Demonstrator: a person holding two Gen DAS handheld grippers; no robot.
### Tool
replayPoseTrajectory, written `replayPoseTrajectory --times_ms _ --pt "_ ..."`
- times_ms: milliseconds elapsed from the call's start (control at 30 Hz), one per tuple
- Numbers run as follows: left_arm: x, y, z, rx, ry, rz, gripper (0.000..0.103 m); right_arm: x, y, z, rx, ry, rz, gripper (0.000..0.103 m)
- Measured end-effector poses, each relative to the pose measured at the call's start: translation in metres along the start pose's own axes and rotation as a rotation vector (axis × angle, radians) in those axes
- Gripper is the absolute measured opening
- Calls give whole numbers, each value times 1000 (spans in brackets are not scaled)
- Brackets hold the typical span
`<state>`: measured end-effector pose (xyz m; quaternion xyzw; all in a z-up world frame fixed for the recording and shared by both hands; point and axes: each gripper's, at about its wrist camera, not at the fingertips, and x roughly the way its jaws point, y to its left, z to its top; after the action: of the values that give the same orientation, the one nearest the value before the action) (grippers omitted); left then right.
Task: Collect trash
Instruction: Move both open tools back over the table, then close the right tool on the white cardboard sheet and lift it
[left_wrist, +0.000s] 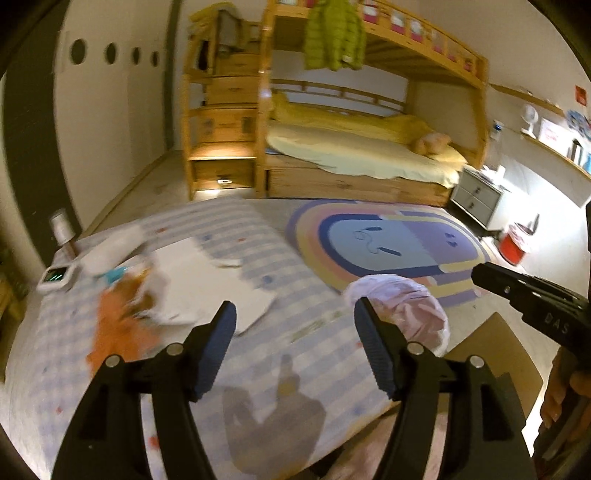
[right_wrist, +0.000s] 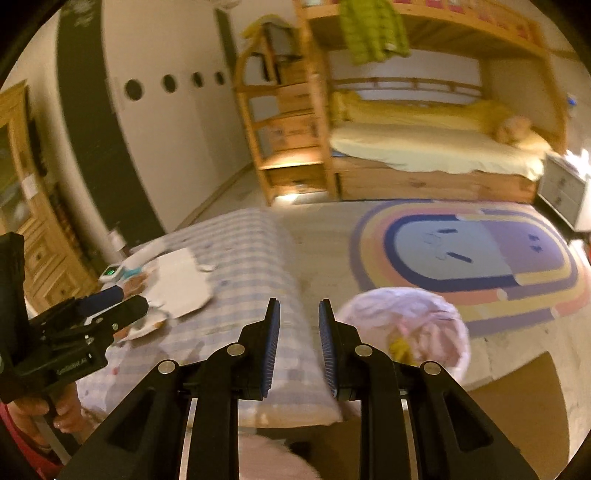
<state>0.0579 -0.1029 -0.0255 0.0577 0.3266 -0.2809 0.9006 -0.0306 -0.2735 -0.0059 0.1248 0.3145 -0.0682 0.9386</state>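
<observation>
Trash scattered over the checked table, far-left part.
Pink-lined bin just beside table's right edge; left gripper above table, spread wide, holding nothing; right gripper narrowly parted, empty, over that edge.

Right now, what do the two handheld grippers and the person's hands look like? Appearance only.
The left gripper and the right gripper share one design: black plastic linkage arms, silver pivot pins, blue ribbed finger pads. White lettering marks each body. No cables visible. Bare hand on the left handle, a red sleeve edge below.
</observation>
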Motion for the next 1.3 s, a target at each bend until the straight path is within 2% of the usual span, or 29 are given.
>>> replayPoseTrajectory --times_ms 233,467,667,800,1033,1233,1300 --pt "-35 61 -25 -75 -32 130 69 19 58 -1 -92 30 86 35" --pt "-42 116 -43 -165 -29 238 70 46 108 -5 -158 70 149 42" --pt "-34 138 -48 -191 -18 275 70 78 127 -5 -188 121 163 49" --pt "-22 145 -45 -196 -6 281 70 102 131 -1 -194 149 171 64" --pt "1 154 -39 -205 12 298 74 152 132 6 -159 234 189 75" --pt "10 158 -38 -205 21 307 74 186 139 10 -190 250 159 87" --pt "12 161 -38 -213 25 306 74 194 139 11 -195 254 157 87"
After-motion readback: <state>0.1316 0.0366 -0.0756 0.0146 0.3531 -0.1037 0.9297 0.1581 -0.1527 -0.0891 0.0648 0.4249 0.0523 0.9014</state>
